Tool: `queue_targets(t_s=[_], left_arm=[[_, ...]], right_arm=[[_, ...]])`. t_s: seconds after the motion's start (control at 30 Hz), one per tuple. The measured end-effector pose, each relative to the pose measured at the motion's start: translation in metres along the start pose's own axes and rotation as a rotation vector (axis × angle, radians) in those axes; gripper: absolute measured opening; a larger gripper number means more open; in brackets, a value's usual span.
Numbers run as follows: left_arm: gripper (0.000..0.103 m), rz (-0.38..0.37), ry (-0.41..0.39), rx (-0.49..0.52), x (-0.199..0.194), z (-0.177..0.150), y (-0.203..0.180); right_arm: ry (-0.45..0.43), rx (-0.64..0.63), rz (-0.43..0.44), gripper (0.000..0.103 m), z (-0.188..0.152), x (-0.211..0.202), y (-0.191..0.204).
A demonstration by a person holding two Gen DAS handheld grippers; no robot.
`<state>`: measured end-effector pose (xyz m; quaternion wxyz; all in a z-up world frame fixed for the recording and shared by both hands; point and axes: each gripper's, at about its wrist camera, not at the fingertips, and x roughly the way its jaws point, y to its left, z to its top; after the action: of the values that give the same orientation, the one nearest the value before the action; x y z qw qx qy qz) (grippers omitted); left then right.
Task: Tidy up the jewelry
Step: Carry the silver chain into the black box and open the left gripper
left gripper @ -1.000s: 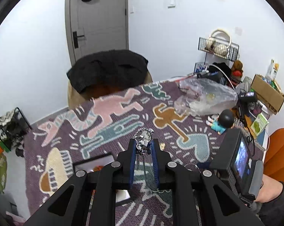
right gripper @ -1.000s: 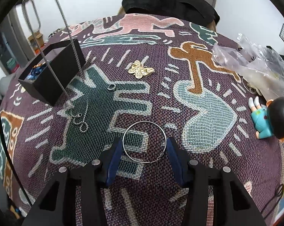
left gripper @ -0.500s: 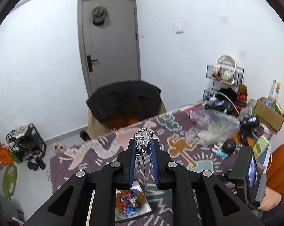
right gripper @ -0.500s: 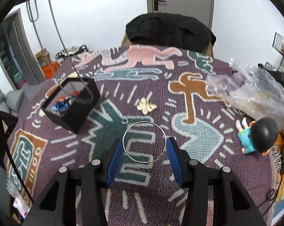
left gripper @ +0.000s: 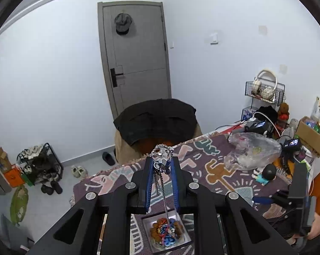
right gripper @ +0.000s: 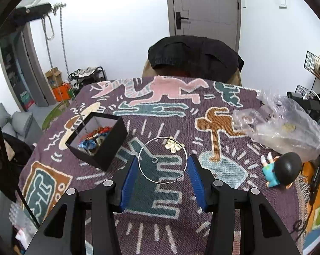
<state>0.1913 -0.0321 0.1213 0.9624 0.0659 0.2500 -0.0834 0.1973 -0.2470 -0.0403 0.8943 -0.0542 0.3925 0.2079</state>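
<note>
My left gripper (left gripper: 161,162) is shut on the top of a silver chain necklace (left gripper: 164,193). The chain hangs straight down, and its lower end reaches the open black box (left gripper: 186,241) of colourful bead jewelry. In the right wrist view the same chain (right gripper: 63,48) drops from the left gripper (right gripper: 55,6) at top left into the box (right gripper: 109,148). My right gripper (right gripper: 162,162) is shut on a thin silver hoop (right gripper: 162,137), which it holds flat above the cloth. Below it, on the patterned cloth (right gripper: 223,170), lie a gold flower piece (right gripper: 173,145) and a small ring (right gripper: 154,160).
A crumpled clear plastic bag (right gripper: 287,127) and a small doll (right gripper: 284,170) lie at the right of the table. A chair draped in black clothing (right gripper: 194,57) stands behind the far edge. At the right edge of the left wrist view is a person's hand (left gripper: 318,227).
Both grippers have risen. The chain's lower end has lifted off the cloth beside the box and now dangles into it. The hoop has stayed between the right pads.
</note>
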Motion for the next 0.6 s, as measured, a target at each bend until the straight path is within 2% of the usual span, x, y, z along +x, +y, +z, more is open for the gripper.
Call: queue_targets(t_s=[0.33,0.5,0.53,0.6], left_arm=[[0.017,-0.01,0.053,-0.037,0.022,-0.022,0.018],[0.018,-0.02,0.138,-0.101,0.046,-0.043,0.034],[0.022,-0.031,0.156,-0.111,0.05,-0.047,0.036],[0.046,-0.053,0.205,-0.139,0.061,-0.061,0.041]], right_arm=[[-0.003,-0.021,0.016,0.049,0.007,0.002,0.015],[0.007,-0.022,0.029,0.049,0.009,0.01,0.021],[0.009,-0.023,0.034,0.049,0.01,0.012,0.023],[0.01,-0.025,0.042,0.049,0.012,0.015,0.025]])
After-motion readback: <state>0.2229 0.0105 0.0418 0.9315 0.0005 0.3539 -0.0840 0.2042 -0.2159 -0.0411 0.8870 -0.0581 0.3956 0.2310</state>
